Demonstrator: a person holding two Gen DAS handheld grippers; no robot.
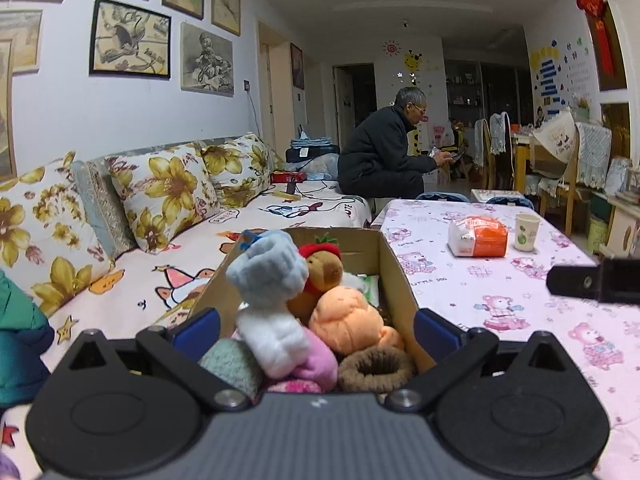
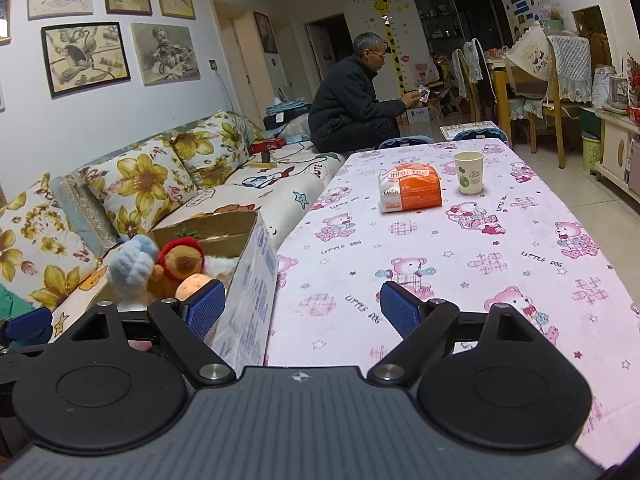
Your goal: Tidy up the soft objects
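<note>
Background you've got in frame: table with pink teddy-print cloth (image 2: 500,248), orange-and-white packet (image 2: 410,190) lying on it, paper cup (image 2: 469,172) upright just beside the packet, apart from it. Sofa with cartoon cover (image 1: 280,216) runs along the wall, floral cushions (image 1: 160,196) leaning on its back. Person in dark jacket (image 2: 348,100) sits at the sofa's far end. Framed drawings (image 1: 130,38) on the wall. Dining chairs (image 2: 560,80) at the back.

The pink tablecloth (image 2: 460,240) repeats "LITTLE DOG" beside its bears, the orange and white packet (image 2: 410,191) on it reads "KAIGIN" with a "2", and the far sofa cover (image 2: 320,168) shows "CUTE".
</note>
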